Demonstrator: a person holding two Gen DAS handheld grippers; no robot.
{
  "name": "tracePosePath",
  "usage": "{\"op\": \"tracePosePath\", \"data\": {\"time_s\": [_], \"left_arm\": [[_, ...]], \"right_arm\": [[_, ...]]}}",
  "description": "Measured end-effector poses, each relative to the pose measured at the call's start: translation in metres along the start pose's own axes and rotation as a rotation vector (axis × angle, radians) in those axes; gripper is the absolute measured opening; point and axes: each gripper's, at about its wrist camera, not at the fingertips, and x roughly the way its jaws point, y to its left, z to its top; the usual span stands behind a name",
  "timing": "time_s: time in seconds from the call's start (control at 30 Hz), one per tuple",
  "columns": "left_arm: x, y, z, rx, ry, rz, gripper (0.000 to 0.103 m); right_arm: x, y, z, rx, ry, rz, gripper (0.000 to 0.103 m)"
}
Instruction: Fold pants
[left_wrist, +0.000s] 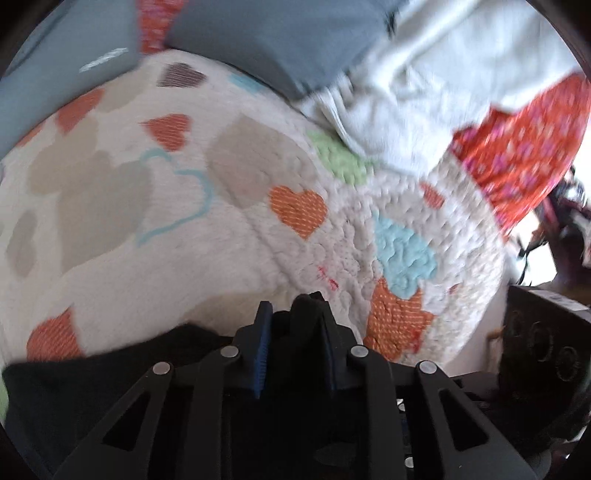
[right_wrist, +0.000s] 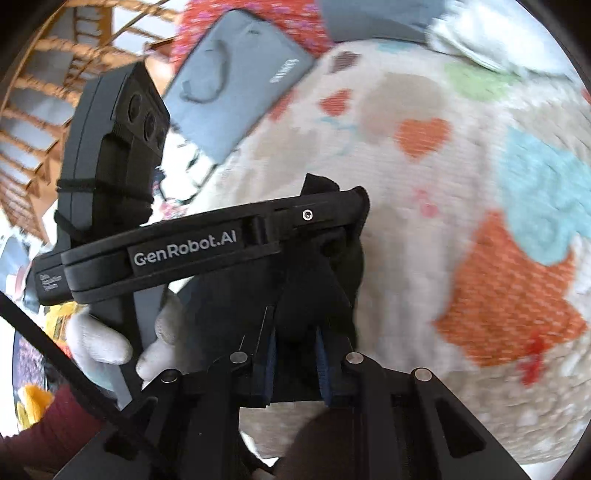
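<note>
The black pants hang from both grippers above a white quilt with coloured hearts. In the left wrist view my left gripper is shut on a bunched edge of the pants, which spread down and to the left. In the right wrist view my right gripper is shut on a fold of the black pants. The left gripper's body, marked GenRobot.AI, lies just ahead and left of it, held by a white-gloved hand. Most of the pants are hidden below the grippers.
A grey case and a grey pillow lie at the quilt's far edge. A white garment and red floral cloth lie at the back right. A wooden railing stands beyond the bed.
</note>
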Motion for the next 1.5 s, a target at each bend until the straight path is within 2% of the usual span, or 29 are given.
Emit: {"op": "tracePosePath", "data": {"time_s": [0.17,0.23,0.33,0.4,0.47,0.53,0.57,0.63,0.77,0.87,0.97,1.1,1.17,1.23,1.27,1.33,1.4,1.5], "left_arm": [[-0.058,0.063,-0.042,-0.185,-0.118,-0.066,0.023],[-0.079,0.097,-0.071,-0.278,-0.163,-0.078,0.024],[-0.090,0.146,-0.109,-0.429,-0.185,-0.108,0.027],[-0.098,0.176,-0.137,-0.529,-0.196,-0.146,0.029],[-0.112,0.194,-0.158,-0.583,-0.229,-0.173,0.029],[-0.132,0.210,-0.181,-0.624,-0.285,-0.186,0.038],[-0.140,0.216,-0.190,-0.639,-0.311,-0.183,0.040],[-0.156,0.228,-0.209,-0.677,-0.368,-0.176,0.043],[-0.174,0.239,-0.239,-0.722,-0.425,-0.145,0.043],[-0.184,0.240,-0.262,-0.749,-0.456,-0.100,0.043],[-0.189,0.241,-0.278,-0.793,-0.475,-0.106,0.043],[-0.201,0.239,-0.298,-0.832,-0.497,-0.083,0.043],[-0.210,0.237,-0.307,-0.846,-0.513,-0.059,0.044],[-0.222,0.238,-0.320,-0.869,-0.539,-0.044,0.047],[-0.227,0.240,-0.326,-0.883,-0.551,-0.039,0.049],[-0.235,0.243,-0.337,-0.912,-0.569,-0.024,0.049],[-0.239,0.248,-0.347,-0.934,-0.580,-0.014,0.050],[-0.241,0.255,-0.355,-0.958,-0.583,0.008,0.050]], "right_arm": [[0.032,0.059,-0.006,-0.114,0.085,0.057,0.021],[0.054,0.083,-0.016,-0.166,0.141,0.066,0.021],[0.101,0.114,-0.033,-0.239,0.256,0.063,0.021],[0.125,0.124,-0.044,-0.269,0.322,0.044,0.024],[0.148,0.131,-0.055,-0.295,0.377,0.015,0.029],[0.157,0.135,-0.067,-0.299,0.411,0.026,0.036],[0.155,0.137,-0.071,-0.303,0.414,0.033,0.049],[0.153,0.147,-0.073,-0.322,0.411,0.040,0.059],[0.122,0.169,-0.068,-0.360,0.369,0.072,0.059],[0.103,0.173,-0.045,-0.341,0.277,0.040,0.059],[0.111,0.163,-0.024,-0.263,0.236,0.000,0.059],[0.161,0.143,-0.018,-0.125,0.287,0.028,0.059],[0.192,0.138,-0.023,-0.081,0.346,0.089,0.059],[0.217,0.135,-0.029,-0.002,0.395,0.193,0.060],[0.225,0.133,-0.031,0.027,0.407,0.209,0.059],[0.225,0.136,-0.029,0.033,0.413,0.215,0.060],[0.214,0.147,-0.027,-0.018,0.403,0.205,0.060],[0.185,0.160,-0.029,-0.076,0.368,0.214,0.067]]}}
